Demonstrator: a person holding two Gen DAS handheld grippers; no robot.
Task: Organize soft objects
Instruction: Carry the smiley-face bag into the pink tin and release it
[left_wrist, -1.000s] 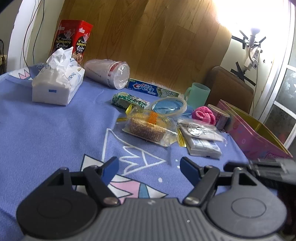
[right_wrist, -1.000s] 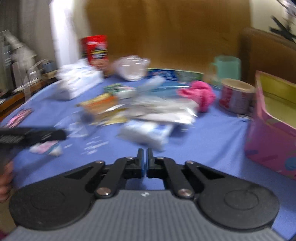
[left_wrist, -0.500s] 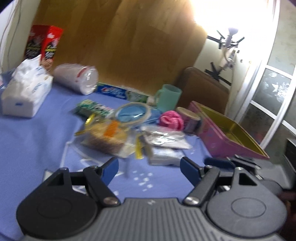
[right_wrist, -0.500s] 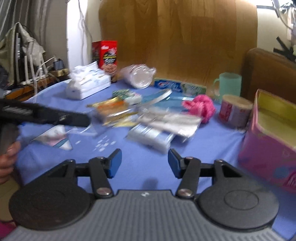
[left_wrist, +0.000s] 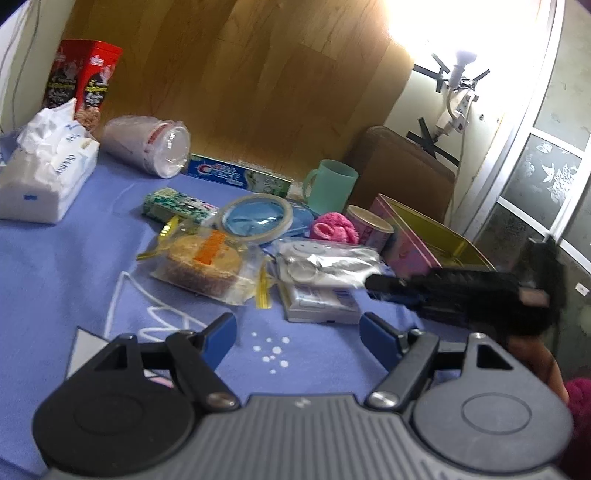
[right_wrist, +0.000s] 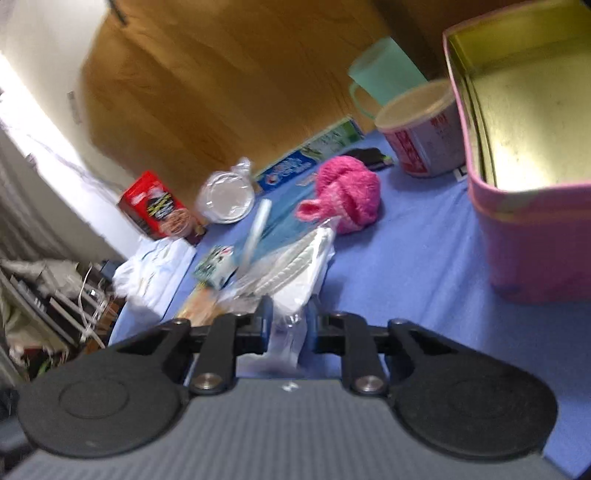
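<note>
My right gripper (right_wrist: 290, 319) is rolled to one side and its jaws are closing, with the corner of a clear plastic bag (right_wrist: 288, 332) pinched between the blue pads. In the left wrist view the same gripper (left_wrist: 373, 284) reaches in from the right onto that bag (left_wrist: 325, 264), which lies on a white packet (left_wrist: 321, 304). A pink knitted ball (right_wrist: 347, 192) (left_wrist: 332, 230) lies just beyond. The open pink tin (right_wrist: 532, 251) (left_wrist: 410, 245) stands to the right. My left gripper (left_wrist: 299, 332) hovers open over the blue cloth, holding nothing.
A tissue pack (left_wrist: 44, 177), red box (left_wrist: 81, 85), lying cup stack (left_wrist: 147, 144), toothpaste box (left_wrist: 229, 173), green mug (left_wrist: 332, 184), can (right_wrist: 421, 133), tape roll (left_wrist: 255, 218) and a bagged sponge-like round (left_wrist: 203, 262) crowd the table. Bare blue cloth (left_wrist: 74, 266) lies at front left.
The right gripper went from shut to open, rolled sideways, moved forward and closed on the plastic bag's corner. The left wrist view swung right earlier and has since held still.
</note>
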